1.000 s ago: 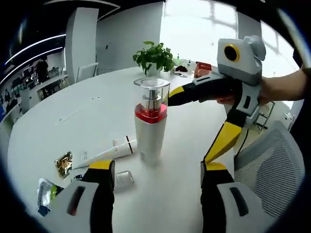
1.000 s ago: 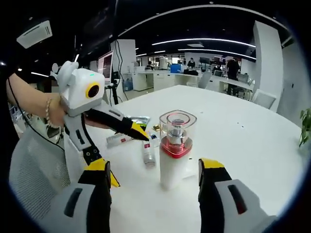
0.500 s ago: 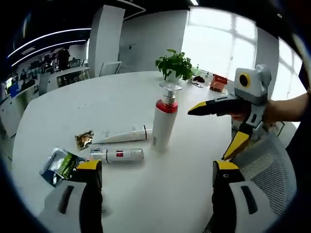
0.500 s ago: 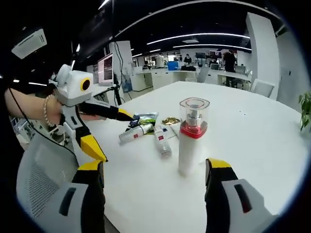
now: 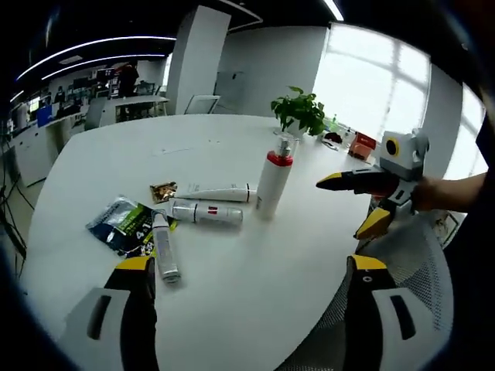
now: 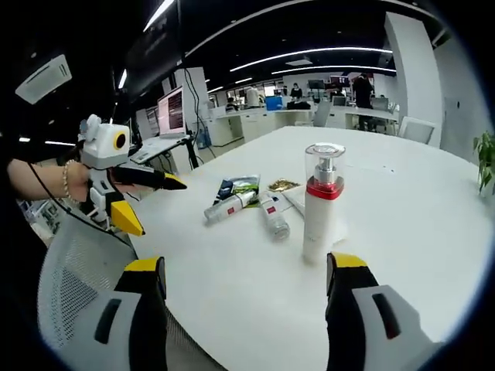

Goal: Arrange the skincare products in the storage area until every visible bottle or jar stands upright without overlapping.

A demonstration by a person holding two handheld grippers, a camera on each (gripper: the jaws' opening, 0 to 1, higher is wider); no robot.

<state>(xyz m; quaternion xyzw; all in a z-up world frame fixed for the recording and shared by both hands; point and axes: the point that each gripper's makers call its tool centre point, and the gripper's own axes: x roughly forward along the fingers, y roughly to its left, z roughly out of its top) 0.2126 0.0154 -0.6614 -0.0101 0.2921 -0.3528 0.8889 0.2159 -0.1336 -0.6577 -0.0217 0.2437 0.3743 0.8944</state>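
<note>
- Left gripper [image 5: 246, 270]: we see its fingers spread wide, holding nothing, above the near edge of the white tabletop [image 5: 100, 162]
- Right gripper [image 6: 244, 270]: fingers likewise spread, nothing between them; a hand [image 6: 76, 179] carries the left gripper at the left of the right gripper view
- Pump bottle [image 5: 274, 180], white with a red collar and clear cap, stands upright on the tabletop, well apart from both grippers
- Just beside it we note a white tube [image 5: 213, 192] and a small white bottle [image 5: 207, 213], both lying flat
- Another small bottle [image 5: 165, 256] lies near a dark sachet [image 5: 124, 224]; a gold sachet [image 5: 162, 192] lies by the tube's end
- Potted plant [image 5: 300, 114] at the far rim
</note>
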